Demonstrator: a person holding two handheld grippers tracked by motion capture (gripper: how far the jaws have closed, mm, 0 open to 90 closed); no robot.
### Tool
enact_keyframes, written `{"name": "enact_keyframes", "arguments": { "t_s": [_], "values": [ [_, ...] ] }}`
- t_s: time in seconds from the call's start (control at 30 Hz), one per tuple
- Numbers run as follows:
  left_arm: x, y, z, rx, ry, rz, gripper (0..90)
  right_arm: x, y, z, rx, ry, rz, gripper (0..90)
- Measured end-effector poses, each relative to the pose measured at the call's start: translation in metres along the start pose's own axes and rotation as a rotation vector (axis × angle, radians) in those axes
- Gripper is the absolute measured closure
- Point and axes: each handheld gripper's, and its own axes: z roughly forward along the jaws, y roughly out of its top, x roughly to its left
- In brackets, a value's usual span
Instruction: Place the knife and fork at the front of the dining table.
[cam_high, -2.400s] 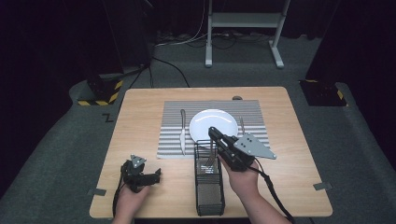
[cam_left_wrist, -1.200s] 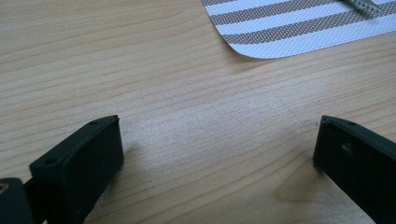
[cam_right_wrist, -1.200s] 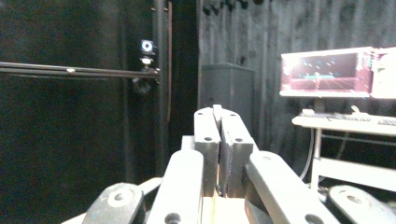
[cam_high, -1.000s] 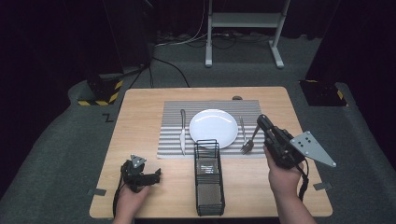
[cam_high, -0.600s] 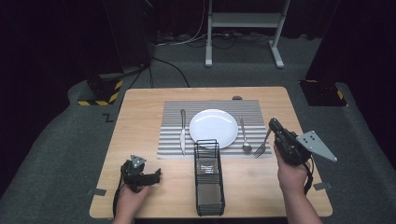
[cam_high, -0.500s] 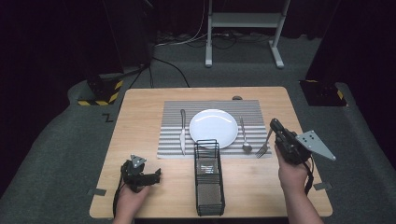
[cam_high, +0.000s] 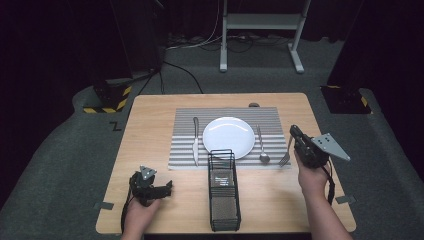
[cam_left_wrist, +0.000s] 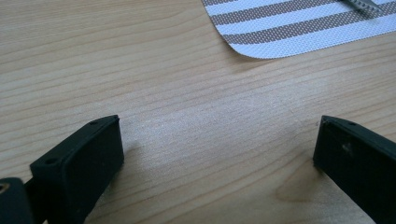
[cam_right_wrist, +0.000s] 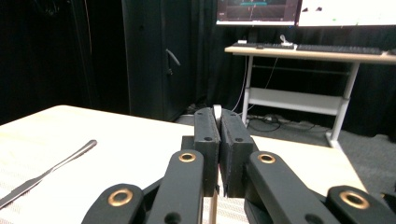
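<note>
My right gripper (cam_high: 295, 136) is clamped on a slim silver fork (cam_high: 286, 154), tines resting at the striped placemat's (cam_high: 180, 150) right edge. My left gripper (cam_high: 167, 189) sits spread apart on the table (cam_high: 150, 115), holding nothing.

White plate (cam_high: 228, 137) at centre frame on a grey-and-white striped placemat (cam_high: 182, 135); light wood-grain table (cam_high: 150, 115). Silver fork (cam_high: 286, 155) at right, held by the black right gripper (cam_high: 294, 131). Black wire basket (cam_high: 223, 190) at lower centre.

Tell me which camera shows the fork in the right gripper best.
The high view: the fork shows whole there, held by the right gripper, tines down near the placemat edge beside the spoon. The right gripper view gives just a sliver of handle pinched between its shut jaws.
</note>
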Motion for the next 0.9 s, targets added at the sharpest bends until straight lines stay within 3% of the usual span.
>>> {"name": "enact_keyframes", "arguments": {
  "t_s": [0.37,0.5,0.57,0.9],
  "values": [
    [0.000,0.000,0.000,0.000,-0.001,0.000,1.8,0.000,-0.001,0.017,0.019,0.009,0.007,86.8],
    [0.000,0.000,0.000,0.000,-0.001,0.000,1.8,0.007,0.000,0.018,0.014,0.002,-0.027,86.8],
    [0.000,0.000,0.000,0.000,-0.001,0.000,1.8,0.007,-0.002,0.021,0.024,0.009,-0.018,86.8],
    [0.000,0.000,0.000,0.000,-0.001,0.000,1.8,0.006,-0.003,0.062,0.085,0.003,-0.010,86.6]
  ]
}}
